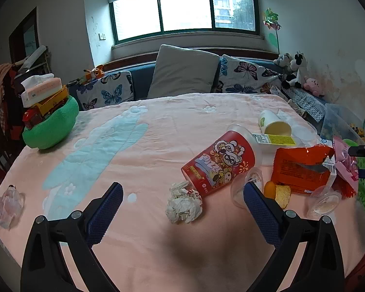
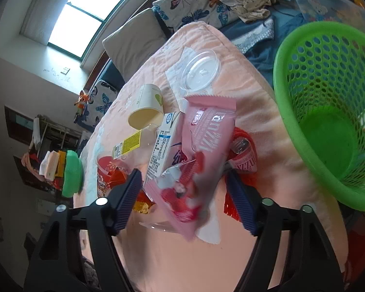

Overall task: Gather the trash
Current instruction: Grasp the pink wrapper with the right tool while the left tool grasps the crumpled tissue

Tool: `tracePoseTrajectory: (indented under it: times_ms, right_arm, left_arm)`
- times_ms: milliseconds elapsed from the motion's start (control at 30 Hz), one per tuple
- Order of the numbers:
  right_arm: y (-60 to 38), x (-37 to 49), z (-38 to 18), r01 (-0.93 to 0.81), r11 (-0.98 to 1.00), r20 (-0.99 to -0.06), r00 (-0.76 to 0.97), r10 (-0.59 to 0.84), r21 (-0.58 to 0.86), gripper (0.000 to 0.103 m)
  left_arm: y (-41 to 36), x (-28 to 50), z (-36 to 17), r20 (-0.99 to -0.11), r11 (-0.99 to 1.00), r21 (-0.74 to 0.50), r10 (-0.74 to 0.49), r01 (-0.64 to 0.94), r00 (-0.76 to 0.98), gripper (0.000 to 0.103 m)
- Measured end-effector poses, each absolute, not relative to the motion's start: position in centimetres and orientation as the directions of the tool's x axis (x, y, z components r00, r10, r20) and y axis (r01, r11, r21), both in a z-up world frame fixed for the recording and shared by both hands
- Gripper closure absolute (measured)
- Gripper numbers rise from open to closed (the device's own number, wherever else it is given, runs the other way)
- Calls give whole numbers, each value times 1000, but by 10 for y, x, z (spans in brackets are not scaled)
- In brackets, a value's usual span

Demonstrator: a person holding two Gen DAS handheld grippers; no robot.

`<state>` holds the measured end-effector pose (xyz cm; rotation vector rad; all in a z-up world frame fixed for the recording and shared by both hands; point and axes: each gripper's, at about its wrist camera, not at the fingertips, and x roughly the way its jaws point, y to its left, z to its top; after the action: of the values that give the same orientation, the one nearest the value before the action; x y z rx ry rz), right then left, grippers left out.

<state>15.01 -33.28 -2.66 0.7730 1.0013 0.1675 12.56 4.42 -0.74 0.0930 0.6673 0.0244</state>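
both tools are spread wide, grasping nothing. the left tool (image 1: pixel 182 198) hangs over a paper wad (image 1: pixel 183 203) on the bed (image 1: pixel 143 150). the pink wrapper (image 2: pixel 197 155) lies between the right tool's (image 2: pixel 185 189) fingers, near the basket (image 2: pixel 328 112).

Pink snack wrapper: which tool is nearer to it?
Right. The right tool is open around the pink snack wrapper; the left tool is open by the crumpled tissue.
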Motion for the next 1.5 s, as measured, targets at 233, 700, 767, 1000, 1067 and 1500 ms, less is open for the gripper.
tracePoseTrajectory:
  times_ms: [233,700,767,1000,1067,1500]
  right_arm:
    - [-330,146,-27,199,763,-713,552,431,615,58]
    - [-328,133,-9,115,826,-696,609,381,553,77]
    - [-328,132,-7,112,830,-696,611,376,547,77]
    - [-327,125,0,91,837,-684,627,374,540,78]
    - [-326,125,0,85,841,-685,627,371,534,78]
    - [-326,130,-9,93,823,-687,607,400,561,67]
  left_arm:
    - [51,149,-12,-636,992,112,27,58,771,7]
    - [43,151,-31,-668,982,47,-104,181,737,7]
    - [46,149,-31,-660,981,50,-107,185,744,7]
    - [70,148,-49,-699,990,35,-76,139,711,7]
    - [74,149,-54,-709,990,33,-72,134,701,7]
    - [81,179,-87,-778,990,-68,-129,121,615,47]
